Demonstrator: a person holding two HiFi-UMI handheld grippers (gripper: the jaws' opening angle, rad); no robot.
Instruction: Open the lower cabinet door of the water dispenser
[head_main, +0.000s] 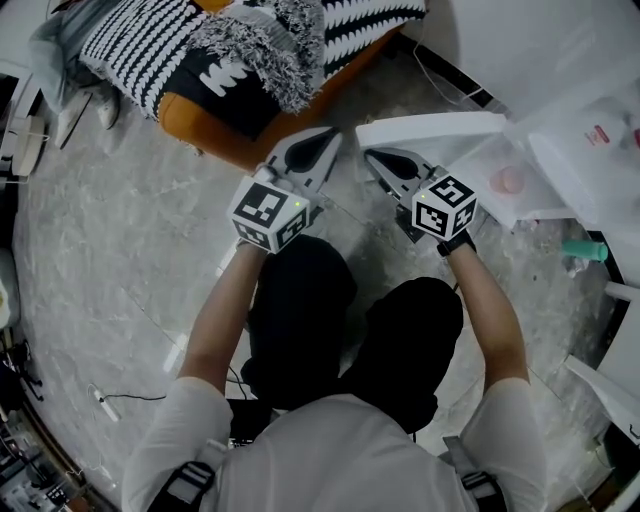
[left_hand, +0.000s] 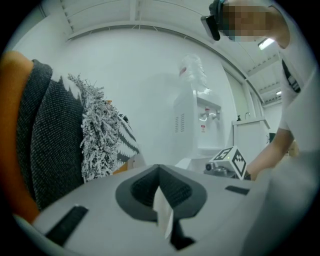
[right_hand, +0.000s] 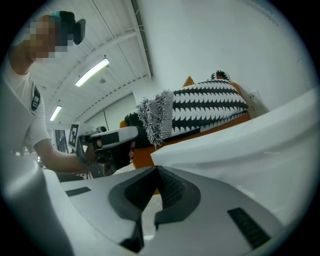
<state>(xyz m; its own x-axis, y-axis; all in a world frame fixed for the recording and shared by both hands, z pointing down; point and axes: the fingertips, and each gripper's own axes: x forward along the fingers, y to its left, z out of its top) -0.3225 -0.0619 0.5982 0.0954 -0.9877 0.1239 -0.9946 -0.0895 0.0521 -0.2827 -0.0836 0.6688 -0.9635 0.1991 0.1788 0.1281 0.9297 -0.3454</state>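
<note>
Just beside right tool (head_main: 372, 158), cabinet door (head_main: 430, 127)

In the left gripper view, the left gripper (left_hand: 159, 167) hides the water dispenser's (left_hand: 192, 120) lower part from me; its red label (left_hand: 203, 128) is unreadably small.

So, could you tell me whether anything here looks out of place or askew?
Only the white lower cabinet door of the white water dispenser, standing swung open by the right hand-held gripper; nothing looks spilled or damaged.

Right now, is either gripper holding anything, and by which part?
Nothing. The left gripper and right gripper are shut and empty; the white door sits beside the right.
</note>
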